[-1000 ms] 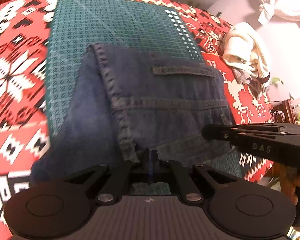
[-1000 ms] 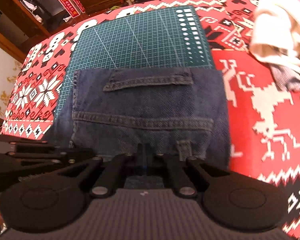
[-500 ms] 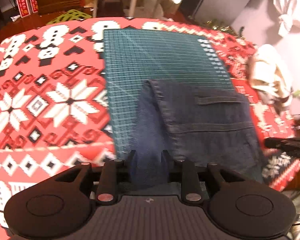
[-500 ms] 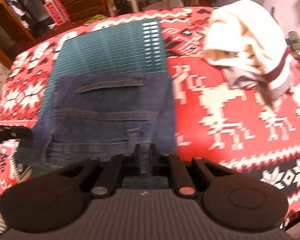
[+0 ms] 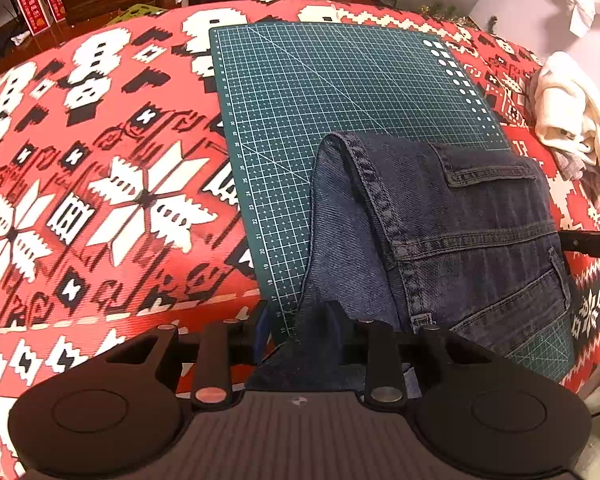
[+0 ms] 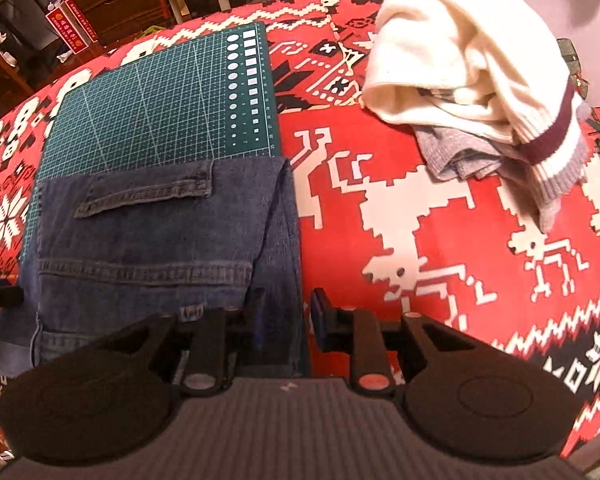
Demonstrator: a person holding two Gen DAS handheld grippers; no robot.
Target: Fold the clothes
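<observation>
The jeans (image 5: pixel 460 240) lie folded into a thick blue block on the green mat (image 5: pixel 340 88), at the near edge of the surface (image 5: pixel 100 160). A pocket flap faces up. The near end of the jeans hangs a little over the near edge, toward the person.

The left gripper (image 5: pixel 298 330) is at the near left corner of the jeans. Its two fingers stand apart, and loose blue cloth sits in the gap between them. I can't see them pinching it, so the left gripper looks open around the cloth. The right gripper (image 6: pixel 288 318) is at the near right corner. Its fingers stand apart too, with the right edge of the jeans in the gap. It looks open as well.

So the jeans lie straight ahead of both grippers, one corner for each. The block's long side runs from left to right along the near edge. Neither gripper is nearer; each one is right at its own corner.

A heap of other clothes (image 6: pixel 480 80), white and grey, sits at the far right of the surface, well apart from the jeans. The right gripper is the nearer one to that heap.

This scene fits two stories: the grippers letting go of a fold now made, or the grippers about to pinch the corners for one more fold. I can't tell which.
</observation>
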